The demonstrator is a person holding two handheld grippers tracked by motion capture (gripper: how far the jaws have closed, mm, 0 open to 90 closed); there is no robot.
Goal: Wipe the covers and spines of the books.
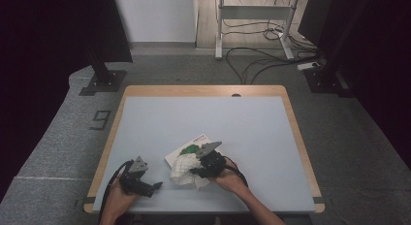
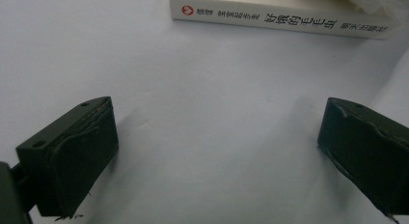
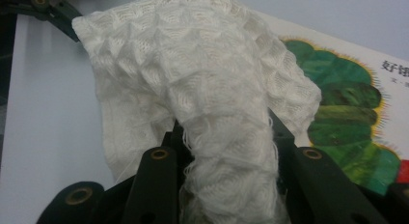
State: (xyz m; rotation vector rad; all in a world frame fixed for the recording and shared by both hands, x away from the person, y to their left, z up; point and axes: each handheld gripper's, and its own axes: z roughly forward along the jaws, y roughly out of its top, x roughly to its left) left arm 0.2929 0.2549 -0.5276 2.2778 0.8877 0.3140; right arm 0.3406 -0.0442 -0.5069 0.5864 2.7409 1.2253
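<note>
A white book (image 1: 190, 146) with a green caterpillar on its cover lies on the table; its cover (image 3: 347, 103) and its spine (image 2: 284, 19) both show. A white knitted cloth (image 1: 186, 168) is bunched on the book's near part. My right gripper (image 1: 199, 170) is shut on the cloth (image 3: 217, 118), which bulges up between its jaws. My left gripper (image 1: 154, 185) rests low on the table to the left of the book, jaws wide apart with bare tabletop between its fingers (image 2: 72, 151).
The blue-grey tabletop (image 1: 203, 116) has a wooden rim and stretches away behind the book. Beyond the far edge are a desk frame (image 1: 252, 21), floor cables and dark stands at both sides.
</note>
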